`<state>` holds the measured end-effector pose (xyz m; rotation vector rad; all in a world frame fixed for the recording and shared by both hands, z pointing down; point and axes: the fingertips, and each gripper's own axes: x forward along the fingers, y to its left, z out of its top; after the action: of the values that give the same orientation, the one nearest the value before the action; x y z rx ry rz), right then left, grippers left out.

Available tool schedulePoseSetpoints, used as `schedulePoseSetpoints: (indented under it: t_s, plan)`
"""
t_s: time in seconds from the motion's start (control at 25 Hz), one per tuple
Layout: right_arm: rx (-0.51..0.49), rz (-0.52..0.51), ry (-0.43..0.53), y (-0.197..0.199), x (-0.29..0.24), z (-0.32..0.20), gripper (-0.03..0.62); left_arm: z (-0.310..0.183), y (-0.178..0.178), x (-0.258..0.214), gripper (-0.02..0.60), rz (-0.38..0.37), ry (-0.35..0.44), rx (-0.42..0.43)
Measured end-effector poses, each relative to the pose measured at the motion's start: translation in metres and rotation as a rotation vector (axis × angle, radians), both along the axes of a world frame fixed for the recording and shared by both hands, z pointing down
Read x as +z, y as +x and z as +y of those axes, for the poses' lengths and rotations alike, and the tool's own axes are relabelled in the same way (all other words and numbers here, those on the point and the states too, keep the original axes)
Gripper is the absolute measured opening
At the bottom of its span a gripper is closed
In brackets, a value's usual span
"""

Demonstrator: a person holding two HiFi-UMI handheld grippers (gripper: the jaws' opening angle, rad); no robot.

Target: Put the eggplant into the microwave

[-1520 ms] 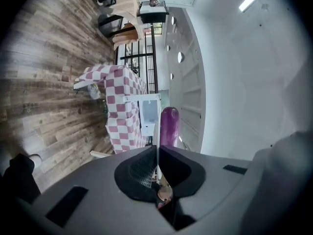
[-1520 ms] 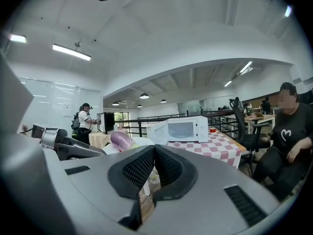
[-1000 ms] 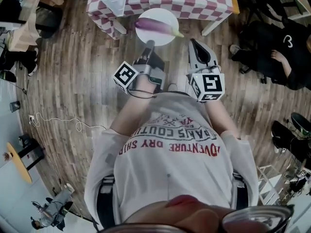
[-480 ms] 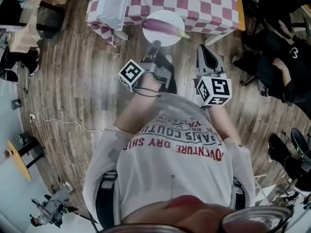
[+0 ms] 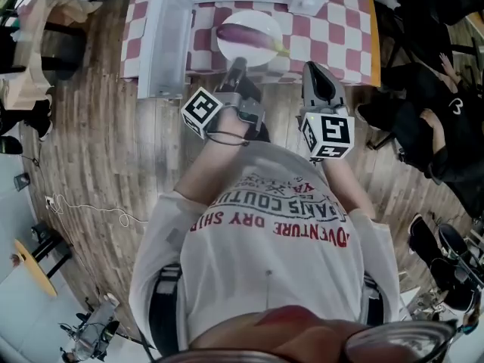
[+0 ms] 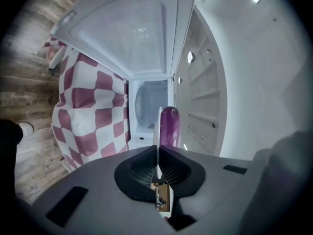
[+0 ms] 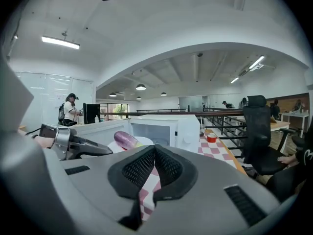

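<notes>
1. Pinching the plate (image 5: 262,21) rim: left gripper (image 5: 236,65) jaws; eggplant (image 5: 246,35) lies on it, 12 o'clock, over the counter (image 5: 333,36), facing the open microwave (image 7: 164,127);
2. right gripper (image 5: 316,70) jaws pressed together, empty, 1 o'clock.

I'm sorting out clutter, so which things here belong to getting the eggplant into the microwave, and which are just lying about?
Job in hand: purple eggplant; white round plate carrying it; left gripper clamped on the plate's rim; open white microwave.
Lying about: small red bowl on the checkered tablecloth; black office chair.
</notes>
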<state>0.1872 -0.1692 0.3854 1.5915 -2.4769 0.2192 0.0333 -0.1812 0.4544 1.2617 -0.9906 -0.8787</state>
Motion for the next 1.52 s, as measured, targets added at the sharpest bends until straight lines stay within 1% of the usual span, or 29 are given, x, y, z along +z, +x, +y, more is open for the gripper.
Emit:
schedulePoseSetpoints:
  t_s: [0.24,0.36,0.52,0.68,0.8,1.0,1.16,1.32,1.52]
  plan:
    - [-0.047,0.013,-0.057,-0.043,0.016,-0.093,0.025,-0.083,-0.029,0.020,0.032,0.013,-0.058,-0.013]
    - [-0.056,0.030,-0.068,-0.058,0.024,-0.125,0.025,-0.114,-0.042,0.029,0.032,-0.002,-0.070,-0.022]
    - [-0.087,0.036,-0.076,-0.068,0.032,-0.157,0.025,-0.142,-0.048,0.041,0.032,0.002,-0.086,-0.045]
    - [-0.143,0.051,-0.097,-0.078,0.047,-0.177,0.025,-0.161,-0.053,0.058,0.032,0.022,-0.106,-0.100]
    - [-0.174,0.071,-0.113,-0.088,0.057,-0.191,0.025,-0.175,-0.061,0.065,0.032,0.021,-0.110,-0.138]
    - [-0.236,0.061,-0.138,-0.105,0.068,-0.214,0.025,-0.197,-0.071,0.073,0.032,0.030,-0.112,-0.200]
    - [-0.268,0.062,-0.131,-0.117,0.079,-0.227,0.025,-0.214,-0.073,0.091,0.032,0.013,-0.135,-0.195]
    - [-0.304,0.058,-0.121,-0.128,0.087,-0.233,0.025,-0.228,-0.074,0.106,0.032,-0.013,-0.141,-0.187]
    - [-0.316,0.071,-0.134,-0.133,0.098,-0.233,0.025,-0.243,-0.075,0.120,0.032,-0.008,-0.153,-0.194]
